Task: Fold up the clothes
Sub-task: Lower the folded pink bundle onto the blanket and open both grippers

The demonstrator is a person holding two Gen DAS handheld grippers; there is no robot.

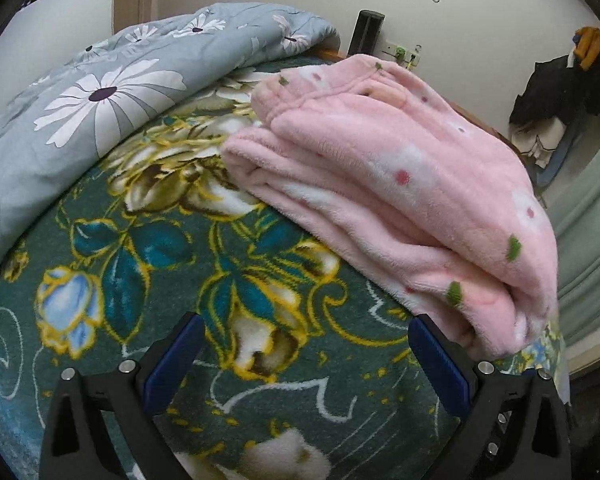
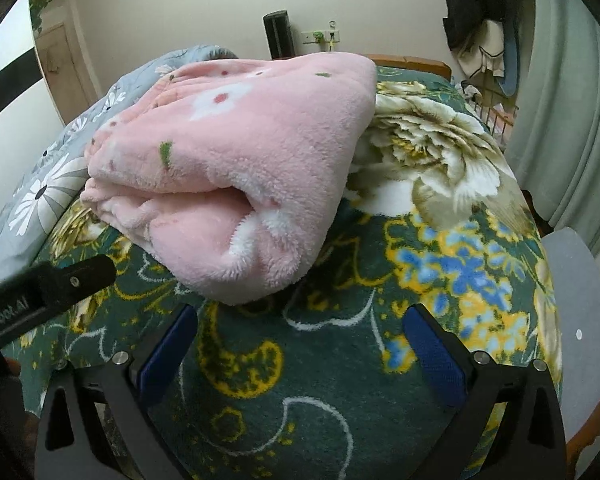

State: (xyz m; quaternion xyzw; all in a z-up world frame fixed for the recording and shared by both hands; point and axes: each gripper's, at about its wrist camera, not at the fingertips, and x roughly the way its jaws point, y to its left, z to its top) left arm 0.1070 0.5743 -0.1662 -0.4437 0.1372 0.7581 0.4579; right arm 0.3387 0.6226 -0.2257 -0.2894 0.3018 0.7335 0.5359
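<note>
Bed (image 1: 148, 280) under a dark green floral blanket carries everything here. Along its left edge lies a bunched grey daisy-print quilt (image 1: 100, 92). A folded pink fleece garment (image 1: 380, 184), in several thick layers, rests on the blanket toward the bed's right edge, its rounded fold facing the right wrist camera (image 2: 240, 184). The left hand-held gripper (image 1: 304, 356) is spread wide and holds nothing, its right blue pad (image 1: 440, 364) just beside the garment's near corner. The right hand-held gripper (image 2: 300, 344) is likewise wide open and empty, just short of the garment's fold.
</note>
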